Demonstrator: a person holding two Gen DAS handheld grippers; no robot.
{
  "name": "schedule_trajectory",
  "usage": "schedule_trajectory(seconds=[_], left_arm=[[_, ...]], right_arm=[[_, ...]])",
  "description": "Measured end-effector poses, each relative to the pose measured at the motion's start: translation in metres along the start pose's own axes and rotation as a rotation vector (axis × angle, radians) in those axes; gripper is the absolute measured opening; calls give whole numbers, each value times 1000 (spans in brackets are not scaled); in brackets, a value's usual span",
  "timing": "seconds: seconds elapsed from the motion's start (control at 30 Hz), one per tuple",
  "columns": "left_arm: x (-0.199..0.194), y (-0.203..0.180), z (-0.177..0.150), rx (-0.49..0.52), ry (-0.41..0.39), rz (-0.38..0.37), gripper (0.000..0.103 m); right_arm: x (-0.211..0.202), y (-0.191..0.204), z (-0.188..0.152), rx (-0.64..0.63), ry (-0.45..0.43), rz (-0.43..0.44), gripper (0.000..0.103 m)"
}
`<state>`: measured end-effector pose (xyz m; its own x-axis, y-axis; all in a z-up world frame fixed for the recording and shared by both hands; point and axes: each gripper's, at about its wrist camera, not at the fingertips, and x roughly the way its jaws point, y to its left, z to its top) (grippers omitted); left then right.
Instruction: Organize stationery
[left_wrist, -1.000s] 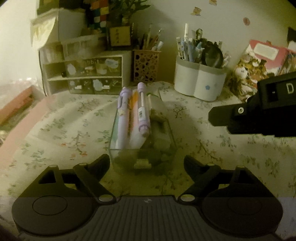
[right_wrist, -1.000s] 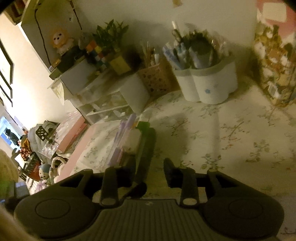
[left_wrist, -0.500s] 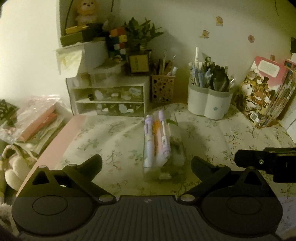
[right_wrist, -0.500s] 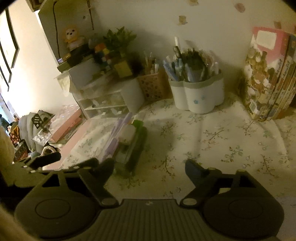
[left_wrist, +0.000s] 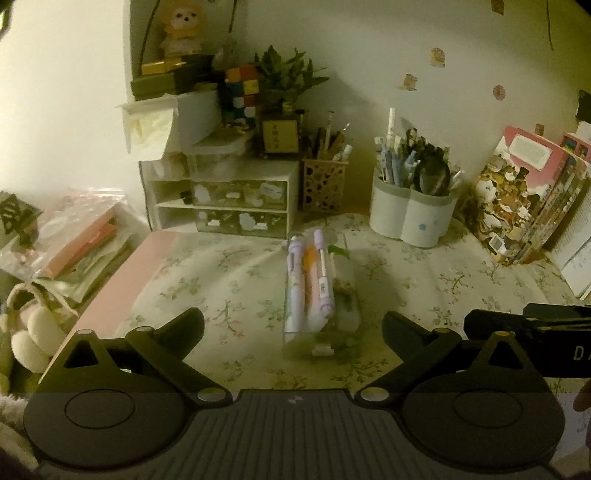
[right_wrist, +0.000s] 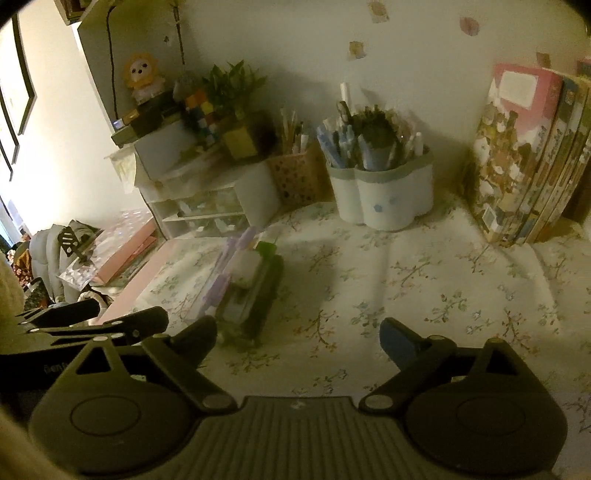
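So both claws are spread wide and empty: left gripper (left_wrist: 291, 332), right gripper (right_wrist: 297, 338). Clear pen case (left_wrist: 319, 295) sits dead ahead of my left, lengthwise away from it, so left's closer.

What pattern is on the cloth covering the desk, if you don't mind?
A small floral branch print on the white cloth, clearest in the right wrist view.

The tabletop (left_wrist: 229, 273) is being covered by a matt, floral-printed cloth, creased in places; a clear, glossy plastic case (left_wrist: 320, 295) is being seen through, smooth plastic pens (left_wrist: 320, 273) showing inside. A white pen holder (right_wrist: 384, 192) is being shown as smooth matt plastic, and the books (right_wrist: 517, 162) as glossy printed paper
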<state>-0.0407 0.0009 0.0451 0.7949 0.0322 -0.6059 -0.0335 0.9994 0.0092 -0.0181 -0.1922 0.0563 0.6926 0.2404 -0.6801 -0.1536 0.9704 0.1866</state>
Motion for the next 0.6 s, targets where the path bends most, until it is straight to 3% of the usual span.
schedule_trajectory(seconds=[0.6], left_arm=[[-7,-2,2,16,-5,25,98]], right_arm=[[5,5,-1,-45,9,-27,86]])
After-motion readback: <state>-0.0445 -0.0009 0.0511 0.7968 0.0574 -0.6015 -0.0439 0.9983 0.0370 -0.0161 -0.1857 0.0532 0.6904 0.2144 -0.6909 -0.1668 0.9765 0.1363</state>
